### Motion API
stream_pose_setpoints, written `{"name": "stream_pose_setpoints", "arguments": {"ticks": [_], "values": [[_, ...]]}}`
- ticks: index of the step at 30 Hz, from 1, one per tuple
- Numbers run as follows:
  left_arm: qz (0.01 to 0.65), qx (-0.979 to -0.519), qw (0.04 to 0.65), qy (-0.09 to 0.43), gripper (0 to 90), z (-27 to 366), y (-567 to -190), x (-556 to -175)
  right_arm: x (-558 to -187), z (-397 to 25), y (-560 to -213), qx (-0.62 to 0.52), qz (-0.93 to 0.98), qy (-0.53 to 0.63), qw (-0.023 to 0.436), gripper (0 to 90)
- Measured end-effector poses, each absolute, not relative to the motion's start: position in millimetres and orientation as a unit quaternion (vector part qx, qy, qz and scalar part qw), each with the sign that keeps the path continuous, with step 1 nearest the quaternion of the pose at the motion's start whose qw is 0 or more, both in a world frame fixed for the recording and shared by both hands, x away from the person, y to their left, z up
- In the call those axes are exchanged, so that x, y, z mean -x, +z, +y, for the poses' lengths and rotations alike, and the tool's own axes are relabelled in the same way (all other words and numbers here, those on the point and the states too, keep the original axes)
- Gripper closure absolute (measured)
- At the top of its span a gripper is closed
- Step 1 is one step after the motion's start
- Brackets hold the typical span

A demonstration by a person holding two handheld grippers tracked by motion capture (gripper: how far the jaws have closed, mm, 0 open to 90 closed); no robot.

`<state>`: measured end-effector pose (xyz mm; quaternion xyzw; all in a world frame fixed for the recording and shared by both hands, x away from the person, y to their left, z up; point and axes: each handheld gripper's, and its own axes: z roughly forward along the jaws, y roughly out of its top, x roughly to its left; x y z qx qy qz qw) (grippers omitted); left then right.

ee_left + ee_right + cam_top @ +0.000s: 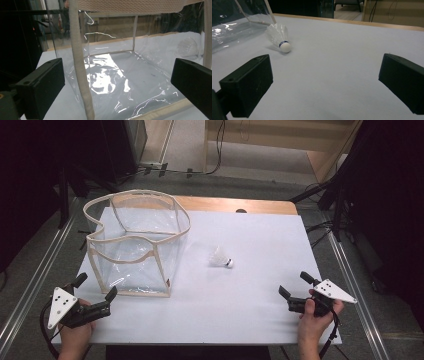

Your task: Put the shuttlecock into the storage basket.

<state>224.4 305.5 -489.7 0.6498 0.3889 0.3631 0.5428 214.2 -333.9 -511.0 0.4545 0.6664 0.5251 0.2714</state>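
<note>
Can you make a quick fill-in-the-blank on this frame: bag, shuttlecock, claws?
1. The shuttlecock lies on its ____ on the white table cover.
2. The clear bag stands ____, mouth up.
3. The left claw faces the ____.
4. Both it and the right claw have their jaws ____.

Missing words: side; upright; bag; open
</note>
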Motion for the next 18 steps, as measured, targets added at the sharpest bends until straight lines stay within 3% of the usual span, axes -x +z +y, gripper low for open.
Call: {"name": "stream_pose_setpoints", "arguments": {"ticks": [18], "values": [[0.384,-0.651,0.540,0.370,0.0,304.0,-490.2,-222.4,-227.9,-309.0,-494.7,-0.418,0.699,0.526,0.245,0.0]]}}
